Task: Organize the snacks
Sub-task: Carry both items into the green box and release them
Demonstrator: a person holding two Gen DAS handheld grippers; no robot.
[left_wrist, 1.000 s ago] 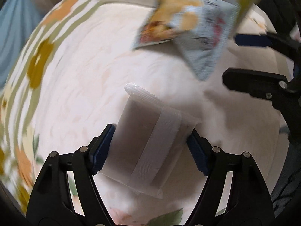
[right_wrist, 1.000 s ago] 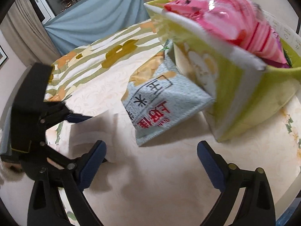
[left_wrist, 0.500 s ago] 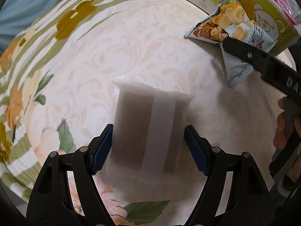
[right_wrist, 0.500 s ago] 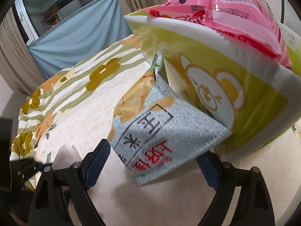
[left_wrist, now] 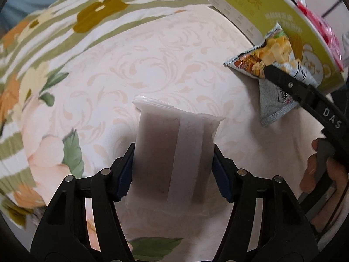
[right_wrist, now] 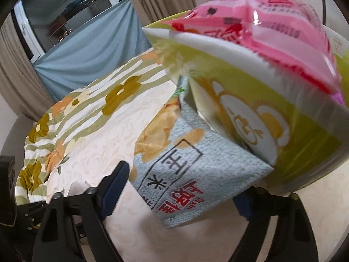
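Note:
My left gripper [left_wrist: 173, 172] is shut on a translucent white packet [left_wrist: 174, 148] with a dark bar inside, held just above the tablecloth. My right gripper [right_wrist: 181, 190] is open, its jaws on either side of a light-blue corn snack bag [right_wrist: 187, 174] that leans against the green bear-print box [right_wrist: 272, 118]. The bag does not look pinched. The same bag [left_wrist: 272, 67] and box [left_wrist: 272, 13] show at the upper right of the left wrist view, with the right gripper's finger [left_wrist: 290, 83] across the bag. A pink snack bag [right_wrist: 272, 28] lies on top in the box.
A floral cloth [left_wrist: 109, 69] with green stripes and yellow flowers covers the table. A blue curtain [right_wrist: 82, 50] and beige drapes stand beyond the table's far edge. The person's hand [left_wrist: 320, 174] shows at the right of the left wrist view.
My right gripper has moved forward until its jaws flank the blue snack bag. My left gripper, still holding the white packet, has swung left and away from the box.

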